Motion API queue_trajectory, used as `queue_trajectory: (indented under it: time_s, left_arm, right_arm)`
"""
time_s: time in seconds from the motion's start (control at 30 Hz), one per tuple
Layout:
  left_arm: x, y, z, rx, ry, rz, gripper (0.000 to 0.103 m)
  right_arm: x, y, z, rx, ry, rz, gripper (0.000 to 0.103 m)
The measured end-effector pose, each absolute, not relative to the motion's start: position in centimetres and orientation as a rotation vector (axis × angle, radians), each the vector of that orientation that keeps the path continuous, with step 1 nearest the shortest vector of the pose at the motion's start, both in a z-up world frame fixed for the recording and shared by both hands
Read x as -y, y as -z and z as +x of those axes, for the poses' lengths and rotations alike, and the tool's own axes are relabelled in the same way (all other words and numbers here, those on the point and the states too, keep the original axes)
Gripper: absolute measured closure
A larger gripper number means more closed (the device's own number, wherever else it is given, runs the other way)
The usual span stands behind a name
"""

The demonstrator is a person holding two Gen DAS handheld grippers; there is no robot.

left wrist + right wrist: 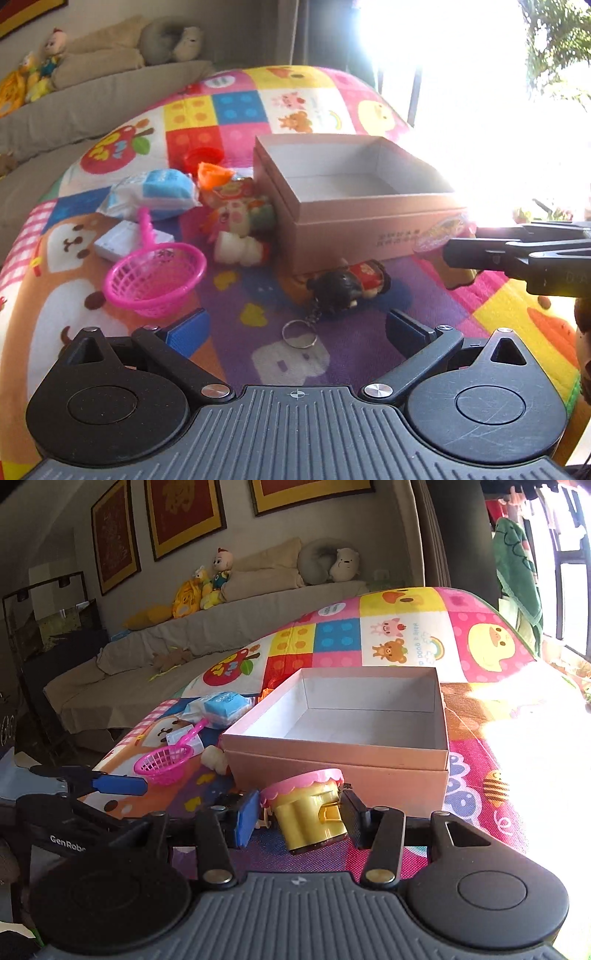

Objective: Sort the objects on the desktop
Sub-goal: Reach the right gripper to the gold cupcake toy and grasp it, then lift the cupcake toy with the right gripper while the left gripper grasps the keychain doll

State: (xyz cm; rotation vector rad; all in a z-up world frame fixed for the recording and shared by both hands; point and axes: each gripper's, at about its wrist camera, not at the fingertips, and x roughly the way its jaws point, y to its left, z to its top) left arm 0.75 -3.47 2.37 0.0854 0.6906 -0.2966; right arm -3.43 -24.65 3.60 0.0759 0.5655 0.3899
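An open pink cardboard box (pixel 369 225) (pixel 332 775) stands empty on the colourful play mat. My left gripper (pixel 295 328) is open and empty, just above a doll keychain (pixel 347 288) lying in front of the box. My right gripper (pixel 299 819) is shut on a yellow toy cup with a pink frilled lid (pixel 310 808), held in front of the box's near wall. In the left wrist view the right gripper (pixel 458 251) comes in from the right at the box's corner.
A pink toy basket (pixel 155 277) (pixel 164 762), a blue-and-white tissue pack (pixel 155 192) (pixel 221 707), a small white box (pixel 122 240), a white toy bottle (pixel 240 251), snack packets (pixel 236 206) and a red lid (pixel 203 157) lie left of the box. A sofa with plush toys (pixel 207 587) is behind.
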Motion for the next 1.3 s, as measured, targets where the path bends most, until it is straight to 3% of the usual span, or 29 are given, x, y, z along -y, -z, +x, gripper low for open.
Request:
queue_trajectory:
  time_s: [0.13,0.33,0.47,0.83,0.9,0.93,1.17,1.3]
  left_arm:
    - [5.2,-1.4,1.7,-0.708,0.240,0.168,0.000]
    - [4.4,-1.4,3.2,-0.667,0.095,0.278,0.000]
    - [2.0,-1.7,3.6,-0.654,-0.028,0.323,0.000]
    - [-1.4,-3.1,1.5,-0.729,0.069,0.082,0.000]
    - [-0.9,-3.2,0.8,-0.723,0.092,0.084,0.000]
    - [-0.8,-3.3,0.5,-0.720,0.100,0.085,0.000]
    - [0.4,-3.5,0.2,-0.719,0.221,0.007,0.000]
    - [3.4,-3.2,0.8,-0.717,0.313,0.003,0.000]
  right_arm:
    - [26.1,-2.5,-4.8,-0.609,-0.366,0.109,0.054]
    - [28.0,-2.0,-6.7,-0.629,-0.307,0.098,0.032]
    - [27.3,-2.7,-7.5,-0.583,-0.308,0.030,0.026]
    - [17.5,-1.7,-4.0,-0.526,-0.315,-0.507,0.027]
    - [16.7,-1.0,-2.9,-0.564,-0.285,-0.573,0.038]
    - [16.6,-1.0,-2.5,-0.590,-0.280,-0.579,0.047]
    - [21.7,-3.6,-4.2,-0.544,-0.350,-0.242,0.047]
    - [23.4,-2.6,-5.3,-0.571,-0.262,-0.227,0.047]
